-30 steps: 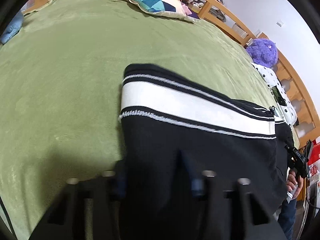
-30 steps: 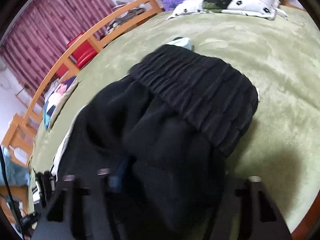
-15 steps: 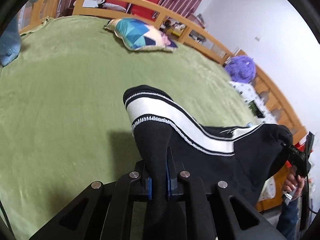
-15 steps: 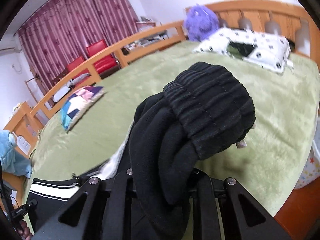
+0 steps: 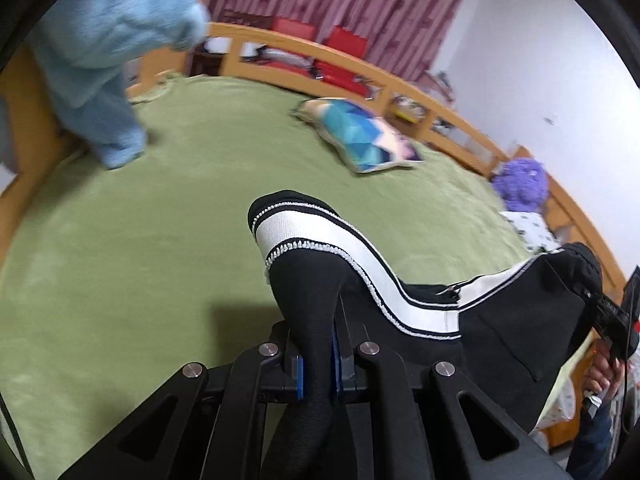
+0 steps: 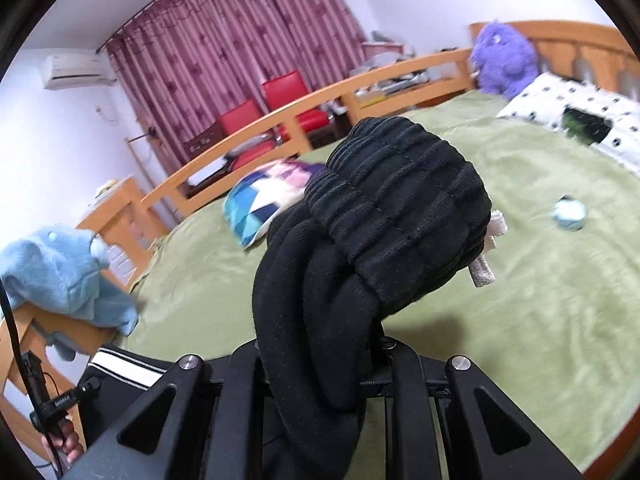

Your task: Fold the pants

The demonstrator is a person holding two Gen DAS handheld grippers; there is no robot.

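Note:
Black pants (image 5: 432,320) with a white side stripe hang in the air above the green bed (image 5: 140,240), stretched between both grippers. My left gripper (image 5: 318,364) is shut on the hem end of the leg. My right gripper (image 6: 320,376) is shut on the ribbed elastic waistband (image 6: 400,208), which bunches over the fingers and hides them. The right gripper also shows far right in the left wrist view (image 5: 612,316), holding the waist end. The striped hem shows low left in the right wrist view (image 6: 124,368).
A blue patterned pillow (image 5: 360,140) lies near the far rail. A light blue plush garment (image 5: 108,40) hangs at the bed's left corner. A purple plush toy (image 6: 504,60) and a spotted pillow (image 6: 580,116) sit at the headboard. A small pale ball (image 6: 570,214) lies on the blanket.
Both grippers closed on the pants and lifted them off the bed. The pants went from lying flat to hanging stretched between the two grippers, and both views tilted up toward the room.

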